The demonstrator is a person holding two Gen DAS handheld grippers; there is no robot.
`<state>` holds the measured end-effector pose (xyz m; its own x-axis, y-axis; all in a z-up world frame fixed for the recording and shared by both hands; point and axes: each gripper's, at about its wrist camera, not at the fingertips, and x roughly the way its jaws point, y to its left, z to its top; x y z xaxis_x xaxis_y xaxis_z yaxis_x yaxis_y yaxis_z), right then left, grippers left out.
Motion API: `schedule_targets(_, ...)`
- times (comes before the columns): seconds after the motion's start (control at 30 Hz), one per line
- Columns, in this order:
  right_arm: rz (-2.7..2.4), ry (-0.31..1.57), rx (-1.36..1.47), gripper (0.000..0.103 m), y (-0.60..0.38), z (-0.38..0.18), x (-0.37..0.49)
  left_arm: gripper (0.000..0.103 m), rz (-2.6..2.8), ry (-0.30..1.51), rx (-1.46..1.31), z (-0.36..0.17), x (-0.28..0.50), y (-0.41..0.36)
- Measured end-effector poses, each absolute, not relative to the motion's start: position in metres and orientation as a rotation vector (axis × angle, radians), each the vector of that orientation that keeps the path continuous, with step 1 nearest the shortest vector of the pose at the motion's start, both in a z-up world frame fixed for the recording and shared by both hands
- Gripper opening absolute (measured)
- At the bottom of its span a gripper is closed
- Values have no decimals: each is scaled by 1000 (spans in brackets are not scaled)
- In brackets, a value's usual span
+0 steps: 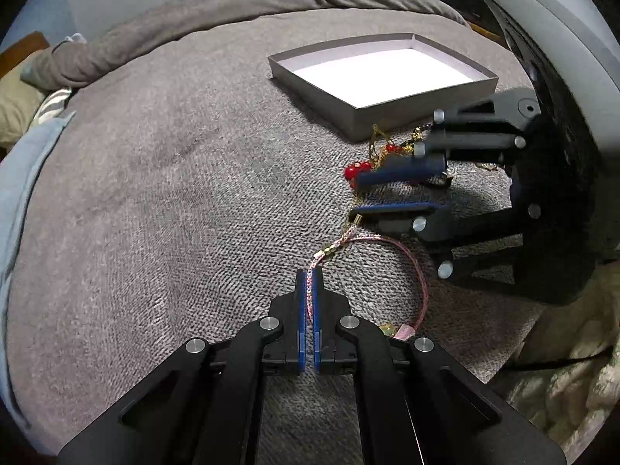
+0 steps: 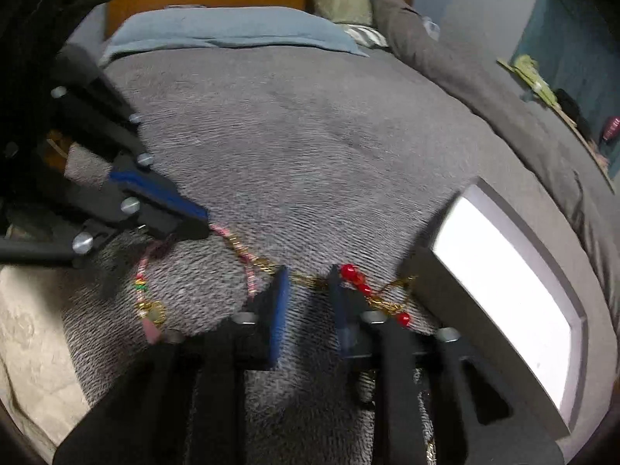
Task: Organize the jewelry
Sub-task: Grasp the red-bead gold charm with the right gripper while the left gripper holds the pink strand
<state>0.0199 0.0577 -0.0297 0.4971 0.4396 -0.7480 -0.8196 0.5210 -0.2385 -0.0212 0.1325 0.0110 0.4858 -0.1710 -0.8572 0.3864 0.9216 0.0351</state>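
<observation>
— Grippers? 
— Two: left gripper [image 1: 309, 276] and right gripper [image 1: 358, 195], two blue-padded fingers apiece.

— Boxes? 
— One open grey box [image 1: 358, 115] with a white floor.

— Jewelry pieces? 
— Two, by the look of it: one pink braided bracelet [image 1: 420, 271] and one gold chain with red beads [image 1: 381, 157].

— Red beads? 
— About four countable on the right wrist view; exact number hard to tell, partly hidden and blurred.

— Bedding? 
— One grey blanket [image 1: 174, 193], one blue pillow [image 2: 232, 31].
</observation>
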Motion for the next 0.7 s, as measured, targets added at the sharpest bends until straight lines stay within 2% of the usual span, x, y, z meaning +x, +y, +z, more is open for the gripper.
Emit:
schedule_targets(0.4,917,647,-402,0,26,6,22,4,-347,1020,234,9,-14,134)
schedule_targets(0.7,869,737,-546,3,38,-17,29,4,-339,1027,225,9,-18,141)
